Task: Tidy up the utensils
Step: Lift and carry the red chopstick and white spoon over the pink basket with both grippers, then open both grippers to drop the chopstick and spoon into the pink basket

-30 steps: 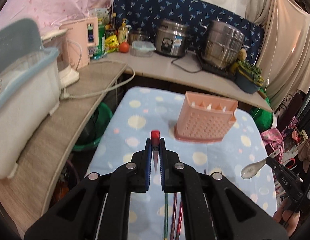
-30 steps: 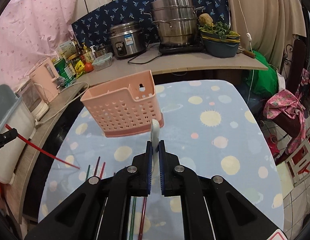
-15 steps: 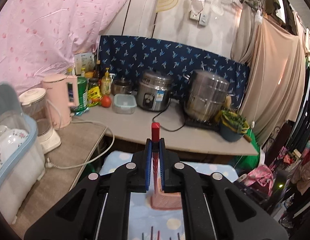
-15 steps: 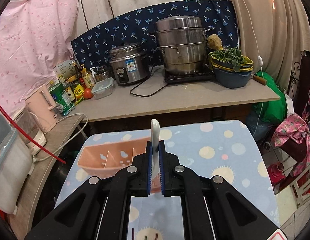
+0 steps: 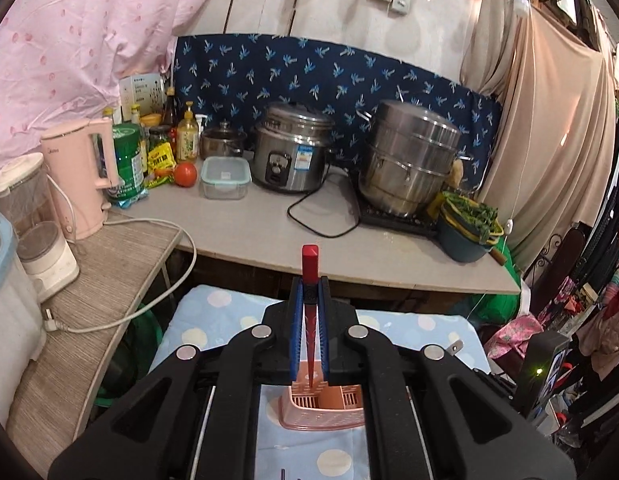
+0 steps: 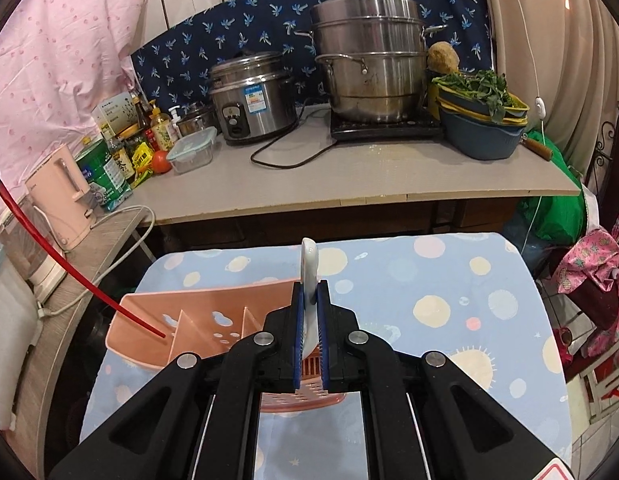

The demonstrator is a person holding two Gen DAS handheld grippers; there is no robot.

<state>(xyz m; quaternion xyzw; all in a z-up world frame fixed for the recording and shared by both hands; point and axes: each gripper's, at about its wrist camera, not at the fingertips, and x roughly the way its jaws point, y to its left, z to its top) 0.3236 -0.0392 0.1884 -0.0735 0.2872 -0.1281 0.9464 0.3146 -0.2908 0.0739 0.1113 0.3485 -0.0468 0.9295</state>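
The left tool was clamped on a red chopstick, its tip over the pink utensil holder on the table; the right tool gripped a white spoon above that holder.

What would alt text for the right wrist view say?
The right gripper, jaws shut on a white spoon, is above a pink utensil caddy on a dotted tablecloth. A red chopstick reaches into the caddy's left compartment.

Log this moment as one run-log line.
left tongs: shut on red chopstick | right tongs: shut on white spoon | both above pink utensil holder
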